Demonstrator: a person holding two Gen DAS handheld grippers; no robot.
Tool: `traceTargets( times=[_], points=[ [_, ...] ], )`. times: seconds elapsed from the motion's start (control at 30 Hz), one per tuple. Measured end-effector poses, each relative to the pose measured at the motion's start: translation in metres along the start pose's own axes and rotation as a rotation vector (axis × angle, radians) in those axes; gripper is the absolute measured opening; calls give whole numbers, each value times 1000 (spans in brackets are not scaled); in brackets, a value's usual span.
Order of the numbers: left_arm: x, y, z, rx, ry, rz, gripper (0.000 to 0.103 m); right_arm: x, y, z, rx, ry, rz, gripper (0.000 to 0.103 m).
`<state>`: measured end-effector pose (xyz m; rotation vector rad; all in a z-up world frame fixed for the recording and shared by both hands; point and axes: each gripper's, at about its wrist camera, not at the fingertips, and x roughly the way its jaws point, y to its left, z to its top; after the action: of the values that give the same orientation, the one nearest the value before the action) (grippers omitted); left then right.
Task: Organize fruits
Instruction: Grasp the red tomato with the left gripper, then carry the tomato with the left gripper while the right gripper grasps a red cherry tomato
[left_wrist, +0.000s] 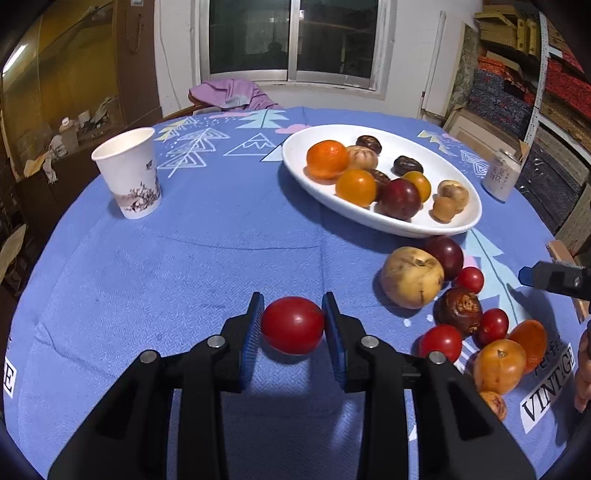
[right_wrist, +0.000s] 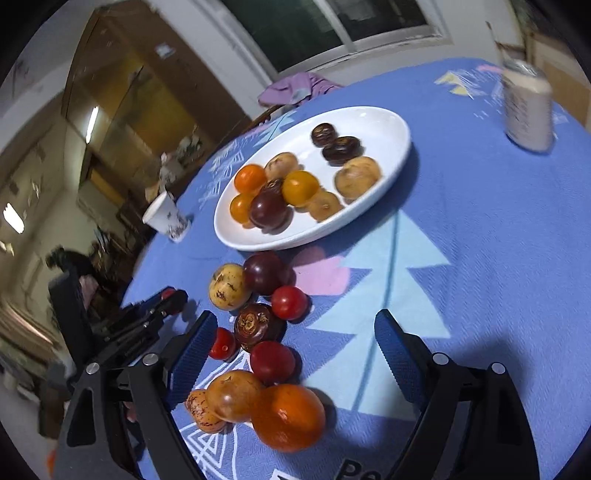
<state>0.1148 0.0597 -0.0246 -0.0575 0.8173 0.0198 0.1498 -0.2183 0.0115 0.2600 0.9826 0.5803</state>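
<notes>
Blue tablecloth (left_wrist: 184, 266) printed with pale trees covers a round table below a dark window, where I am sorting fruit from a distance. My left gripper (left_wrist: 293, 325) has its jaws drawn narrow onto a red tomato (left_wrist: 293, 325), both blue pads pressed against its sides, the fruit apparently just clear of the cloth. My right gripper (right_wrist: 295, 354) stands wide with nothing clamped, its jaws straddling the loose pile: small red tomatoes (right_wrist: 272, 361), a dark wrinkled fruit (right_wrist: 255, 326), an orange fruit (right_wrist: 290, 421) nearest the camera. Beyond the pile sits the white oval plate (left_wrist: 369, 218), already holding orange, yellow, dark red and brown fruit. A paper cup (left_wrist: 129, 173) stands off to the left, a drink can (left_wrist: 502, 177) behind the plate.

As I judge it, the tomato is the risk: smooth, round and soft, it could squirt out of the narrow pads if I swing fast toward the plate, or split if squeezed harder. Dropping it onto the crowded plate could send fruit rolling over the shallow rim. My right jaws, so near the pile, could nudge the round pieces and scatter them toward the table edge. Both grippers share this corner and could collide.
</notes>
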Motion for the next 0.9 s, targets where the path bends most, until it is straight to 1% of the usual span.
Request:
traceTargets(
  times=[0.1,0.17,0.2,0.23,0.3,0.47,0.53,0.6,0.67,0.7,0.77,0.87,0.9],
  points=[
    [5,1,-2,1,17,11,32,12,16,4,-64,37,-32,79],
    [10,2,-3,0,34,5,32,20,20,6,-79,59,-43,68],
    [11,3,-3,-3,40,1,32,24,22,6,-83,70,-47,59],
    [12,5,-3,-9,39,-3,32,27,22,7,-81,76,-51,55],
    [12,6,-4,-17,41,-7,32,33,21,6,-80,86,-58,50],
    [14,5,-4,-13,48,0,33,38,18,7,-65,94,-59,49],
    [18,6,-5,-22,68,-3,36,42,16,8,-55,101,-55,49],
    [17,6,-5,-25,65,-6,36,45,12,8,-33,107,-42,49],
    [17,6,-5,-23,66,-5,37,45,9,8,-19,102,-26,44],
    [17,6,-5,-20,67,-7,38,45,7,8,-6,104,-7,38],
    [17,5,-5,-16,68,-9,39,47,2,9,30,108,30,36],
    [16,4,-7,-9,69,-9,40,46,-2,8,45,101,49,31],
    [15,4,-7,-8,69,-12,40,45,-2,8,50,94,49,26]
  ],
)
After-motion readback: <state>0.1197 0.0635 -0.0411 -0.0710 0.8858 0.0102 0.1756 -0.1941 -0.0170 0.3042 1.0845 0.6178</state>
